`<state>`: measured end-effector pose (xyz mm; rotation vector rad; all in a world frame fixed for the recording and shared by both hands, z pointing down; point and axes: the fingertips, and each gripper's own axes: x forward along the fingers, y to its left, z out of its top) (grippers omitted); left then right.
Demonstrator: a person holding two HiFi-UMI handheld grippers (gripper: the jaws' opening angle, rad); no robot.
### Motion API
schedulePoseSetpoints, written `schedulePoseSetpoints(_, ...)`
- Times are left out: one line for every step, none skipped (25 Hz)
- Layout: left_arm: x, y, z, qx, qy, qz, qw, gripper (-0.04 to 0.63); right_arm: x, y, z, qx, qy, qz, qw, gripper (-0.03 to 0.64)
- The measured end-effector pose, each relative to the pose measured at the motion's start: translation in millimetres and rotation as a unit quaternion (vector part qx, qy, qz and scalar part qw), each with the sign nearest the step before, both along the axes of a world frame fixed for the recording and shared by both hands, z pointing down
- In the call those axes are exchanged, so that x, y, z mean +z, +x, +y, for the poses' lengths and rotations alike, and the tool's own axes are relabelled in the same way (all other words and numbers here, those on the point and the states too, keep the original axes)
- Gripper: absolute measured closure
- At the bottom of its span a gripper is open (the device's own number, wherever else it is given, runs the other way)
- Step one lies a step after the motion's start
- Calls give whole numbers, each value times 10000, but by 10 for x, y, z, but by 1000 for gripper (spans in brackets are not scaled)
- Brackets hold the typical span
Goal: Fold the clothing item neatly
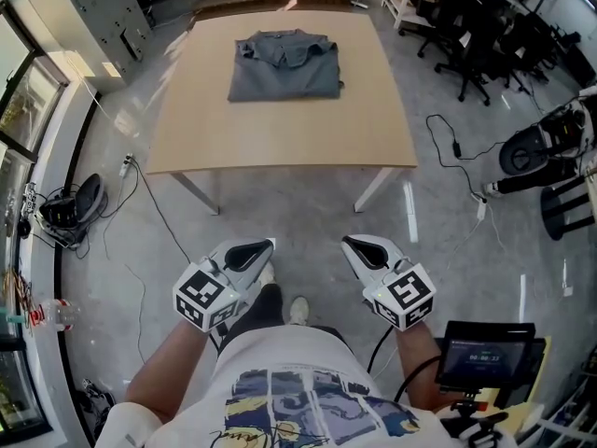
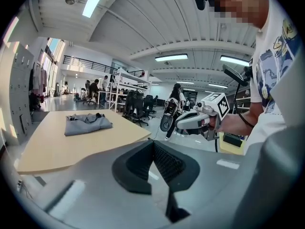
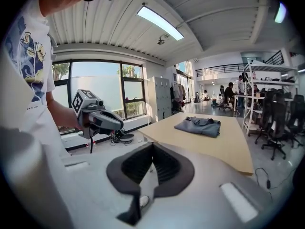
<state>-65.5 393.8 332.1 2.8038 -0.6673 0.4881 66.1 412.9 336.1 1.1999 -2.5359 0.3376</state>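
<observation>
A grey shirt (image 1: 285, 65) lies folded into a compact rectangle at the far middle of the wooden table (image 1: 280, 129); it also shows as the grey shirt (image 2: 87, 124) and grey shirt (image 3: 199, 126) in the gripper views. My left gripper (image 1: 264, 247) is shut and empty, held low in front of my body, well short of the table's near edge. My right gripper (image 1: 349, 244) is likewise shut with nothing in it, beside the left. Each gripper sees the other: right gripper (image 2: 178, 123), left gripper (image 3: 120, 126).
Cables (image 1: 457, 152) and a power strip run over the grey floor right of the table. Office chairs (image 1: 476, 35) stand at the far right, a round-based machine (image 1: 536, 152) nearer. A tablet screen (image 1: 485, 355) is at my right hip. Bags and gear (image 1: 65, 213) lie left.
</observation>
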Motion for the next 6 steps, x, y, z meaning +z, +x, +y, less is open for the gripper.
schedulePoseSetpoints(7,-18,-2,-1,-8,13,10000,588,10,-17,0,4,-6,15,10000,614)
schedulePoseSetpoints(15,-35,-11,-3,-17,24,10000,588,20,-34,-9,4,-10,31,10000,614)
schedulePoseSetpoints(23,-53,-25,-8,-26,30,10000,588,30,-50,-25,2,-15,46,10000,614)
schedulePoseSetpoints(31,-70,-42,-15,-33,33,10000,588,42,-67,-45,-5,-23,59,10000,614)
schedulePoseSetpoints(41,-88,-61,-23,-42,35,10000,588,54,-84,-65,-15,-33,72,10000,614)
schedulePoseSetpoints(51,-106,-79,-32,-51,36,10000,588,68,-102,-86,-26,-44,85,10000,614)
